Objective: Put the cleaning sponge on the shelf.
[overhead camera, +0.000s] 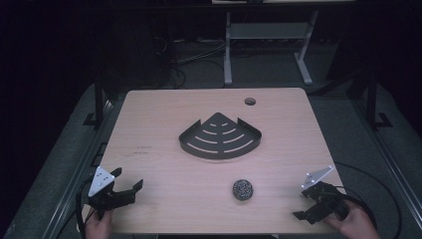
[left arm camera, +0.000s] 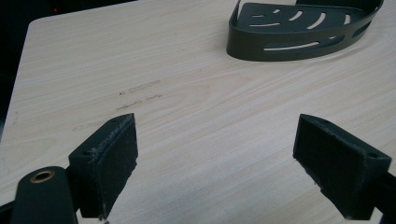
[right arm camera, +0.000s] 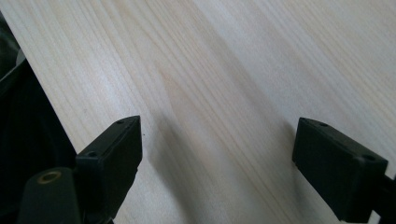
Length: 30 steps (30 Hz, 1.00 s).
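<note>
A dark quarter-round corner shelf with slotted bottom lies flat in the middle of the wooden table. A small round metal scouring ball sits in front of it, nearer the person. My left gripper rests at the front left corner, open, nothing between its jaws. In the left gripper view the left gripper points over bare wood toward the shelf at the upper right. My right gripper is at the front right edge, open and empty. In the right gripper view the right gripper looks along bare tabletop.
A round cable hole is near the table's far edge. Faint scuff marks cross the wood on the left. Beyond the table stands a white desk frame on a dark floor with cables.
</note>
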{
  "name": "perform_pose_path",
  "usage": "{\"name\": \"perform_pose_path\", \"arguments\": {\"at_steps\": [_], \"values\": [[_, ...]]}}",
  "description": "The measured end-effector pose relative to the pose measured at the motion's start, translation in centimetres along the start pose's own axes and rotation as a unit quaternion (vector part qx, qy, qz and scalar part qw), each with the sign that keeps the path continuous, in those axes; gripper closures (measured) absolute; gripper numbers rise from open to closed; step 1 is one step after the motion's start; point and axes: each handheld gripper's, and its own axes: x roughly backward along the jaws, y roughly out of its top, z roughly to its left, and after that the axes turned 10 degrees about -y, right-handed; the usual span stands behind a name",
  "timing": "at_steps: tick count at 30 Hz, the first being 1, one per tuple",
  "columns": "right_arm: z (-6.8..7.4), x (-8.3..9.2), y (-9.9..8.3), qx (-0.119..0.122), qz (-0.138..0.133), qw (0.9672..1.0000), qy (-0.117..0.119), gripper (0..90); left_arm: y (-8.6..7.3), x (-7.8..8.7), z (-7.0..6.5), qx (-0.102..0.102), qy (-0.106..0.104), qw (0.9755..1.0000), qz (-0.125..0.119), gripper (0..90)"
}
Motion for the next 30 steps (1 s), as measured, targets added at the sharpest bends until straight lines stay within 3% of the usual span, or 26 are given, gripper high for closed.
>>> {"name": "perform_pose_path", "arguments": {"at_steps": [9, 30], "values": [[0.8, 0.0, 1.2, 0.018, -0.006, 0.9998, 0.007, 15.5, 0.1, -0.3, -0.3, -0.006, -0.009, 0.9999, 0.003, 13.3], [2.2, -0.4, 5.0, 0.068, -0.011, 0.9976, 0.005, 14.8, 0.0, -0.3, -0.2, -0.005, -0.007, 1.0, 0.004, 13.3]]}}
